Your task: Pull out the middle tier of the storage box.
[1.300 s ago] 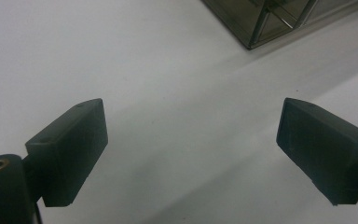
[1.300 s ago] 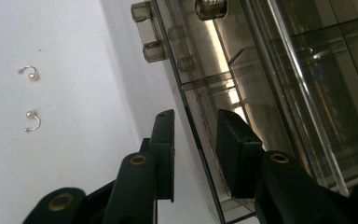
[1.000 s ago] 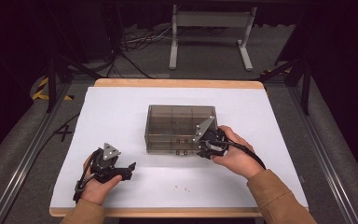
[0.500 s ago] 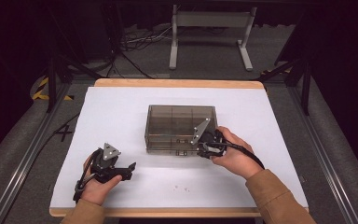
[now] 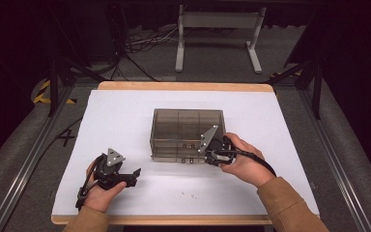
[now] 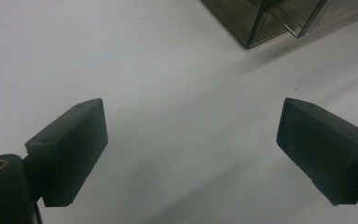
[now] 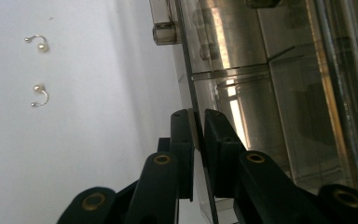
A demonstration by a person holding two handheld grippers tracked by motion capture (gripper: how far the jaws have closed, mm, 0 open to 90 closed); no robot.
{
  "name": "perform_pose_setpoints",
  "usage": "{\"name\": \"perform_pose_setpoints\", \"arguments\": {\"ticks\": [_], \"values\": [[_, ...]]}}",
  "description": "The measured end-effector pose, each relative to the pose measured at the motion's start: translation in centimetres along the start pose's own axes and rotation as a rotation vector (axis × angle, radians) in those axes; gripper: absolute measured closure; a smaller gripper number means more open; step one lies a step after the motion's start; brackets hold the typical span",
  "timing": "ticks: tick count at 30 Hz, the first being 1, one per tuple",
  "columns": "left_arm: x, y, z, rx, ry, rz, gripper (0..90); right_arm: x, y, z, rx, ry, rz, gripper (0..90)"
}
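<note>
Clear plastic box (image 5: 187,135) pinched at its thin front wall.
Right gripper (image 7: 196,135) jaws pinching; left gripper (image 6: 191,149) jaws spread; two tiny pearl earrings (image 7: 38,70) near bench's front edge.

smoky clear box (image 5: 187,129), white table (image 5: 125,116), pearly earrings (image 7: 38,70).

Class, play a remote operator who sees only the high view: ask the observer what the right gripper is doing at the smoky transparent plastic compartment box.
Observer: The right gripper has its jaws shut on a thin edge of the smoky transparent plastic compartment box, probably its lid.
Operator: Those specks near the table's front edge?
Observer: Two small pearl-tipped hook earrings lying apart on the white table cover.
Operator: And the left gripper?
Observer: The left gripper is open wide over bare cover, holding nothing.
</note>
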State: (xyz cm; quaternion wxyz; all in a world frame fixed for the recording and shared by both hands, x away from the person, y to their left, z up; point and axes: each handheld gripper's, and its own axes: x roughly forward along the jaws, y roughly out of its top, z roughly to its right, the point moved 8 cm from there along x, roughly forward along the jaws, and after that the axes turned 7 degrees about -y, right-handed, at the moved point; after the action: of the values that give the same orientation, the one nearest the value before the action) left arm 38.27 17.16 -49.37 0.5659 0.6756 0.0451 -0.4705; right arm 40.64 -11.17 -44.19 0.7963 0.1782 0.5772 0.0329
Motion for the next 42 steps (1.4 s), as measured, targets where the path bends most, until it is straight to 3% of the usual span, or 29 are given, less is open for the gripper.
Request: {"name": "perform_pose_setpoints", "arguments": {"ticks": [20,42], "values": [[-0.1,-0.1,0.0,0.003,0.001,-0.003,9.5,-1.4,-0.5,-2.3,-0.07,0.022,0.034,84.3],[-0.1,-0.2,0.0,-0.004,-0.001,-0.004,9.4,-0.7,-0.6,-3.2,-0.097,0.012,0.039,86.1]]}}
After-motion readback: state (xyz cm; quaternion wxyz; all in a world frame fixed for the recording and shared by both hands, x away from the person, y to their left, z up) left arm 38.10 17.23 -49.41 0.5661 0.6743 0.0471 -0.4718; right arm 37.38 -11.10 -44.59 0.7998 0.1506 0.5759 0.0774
